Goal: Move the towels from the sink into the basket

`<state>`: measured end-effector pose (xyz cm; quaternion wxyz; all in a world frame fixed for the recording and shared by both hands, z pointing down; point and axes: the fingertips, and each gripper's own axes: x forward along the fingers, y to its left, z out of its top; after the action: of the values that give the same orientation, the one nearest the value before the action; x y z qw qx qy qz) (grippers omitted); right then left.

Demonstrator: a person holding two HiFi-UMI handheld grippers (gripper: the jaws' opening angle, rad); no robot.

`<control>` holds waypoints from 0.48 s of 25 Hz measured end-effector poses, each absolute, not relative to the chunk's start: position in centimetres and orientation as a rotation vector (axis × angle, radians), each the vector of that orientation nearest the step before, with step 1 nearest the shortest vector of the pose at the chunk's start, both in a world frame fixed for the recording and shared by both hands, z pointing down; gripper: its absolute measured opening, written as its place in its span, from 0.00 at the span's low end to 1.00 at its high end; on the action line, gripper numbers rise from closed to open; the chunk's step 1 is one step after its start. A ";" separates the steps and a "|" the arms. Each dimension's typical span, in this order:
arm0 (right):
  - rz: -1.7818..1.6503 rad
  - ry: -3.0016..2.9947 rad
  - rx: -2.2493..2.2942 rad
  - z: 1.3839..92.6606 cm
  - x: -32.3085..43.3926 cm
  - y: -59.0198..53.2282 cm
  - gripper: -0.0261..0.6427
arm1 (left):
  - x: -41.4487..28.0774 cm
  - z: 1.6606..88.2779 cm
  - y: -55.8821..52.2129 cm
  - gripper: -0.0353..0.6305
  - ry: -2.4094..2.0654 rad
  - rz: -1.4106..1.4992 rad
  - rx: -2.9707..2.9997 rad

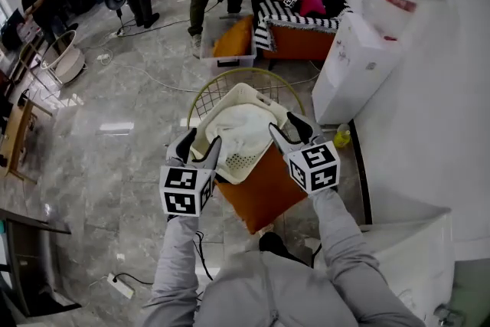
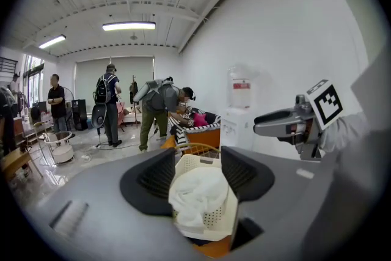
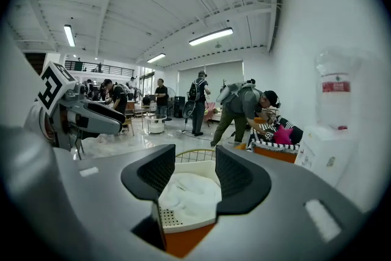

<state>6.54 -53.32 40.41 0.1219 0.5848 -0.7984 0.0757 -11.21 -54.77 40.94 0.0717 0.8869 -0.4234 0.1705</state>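
- The left gripper [image 2: 197, 163] is hovering at the near left edge of the basket [image 1: 246, 91]. Its jaws are standing wide apart and gripping nothing.
- A white towel [image 1: 241, 126] is lying heaped inside the perforated white basket and is showing through the gap of both pairs of jaws.
- Hazard: the basket is resting on a small orange table [image 1: 264, 194]. A downward push on one rim is likely to tip or slide it.
- The right gripper [image 3: 195, 162] is hovering at the near right edge of the basket, with its jaws equally far apart and empty.
- Hazard: the two grippers are working near each other, so a quick turn toward the sink risks knocking one against the other.
- The sink [image 1: 413, 249] is showing only as a white corner at the lower right. Whether any towels are lying in it cannot be told, so calling the task complete from here risks leaving one behind.
- Surface: the floor [image 1: 115, 142] is appearing as polished grey stone reflecting the lights. A power strip [image 1: 119, 286] is lying near the person's feet and posing a trip risk.
- Room: people are standing at the far left and top, and a wire basket [image 1: 205, 99] is standing just behind the white one. A striped sofa [image 1: 298, 19] is standing further back, and a water dispenser [image 1: 360, 61] is standing against the right wall.
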 end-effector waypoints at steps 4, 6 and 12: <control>0.191 -2.312 1.792 38.7 7.1 -49.9 0.34 | -11.0 40.0 -52.5 0.46 -1.238 0.494 2.714; 0.180 -2.296 1.846 37.9 7.6 -48.2 0.34 | -10.7 39.4 -51.4 0.46 -1.215 0.485 2.745; 0.165 -2.235 2.026 35.6 8.8 -42.6 0.34 | -10.5 37.4 -48.0 0.46 -1.145 0.435 2.828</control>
<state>8.81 -42.63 35.58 0.0600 0.6695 -0.7384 0.0544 -10.48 -48.05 37.44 0.0299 0.9172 -0.3715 0.1410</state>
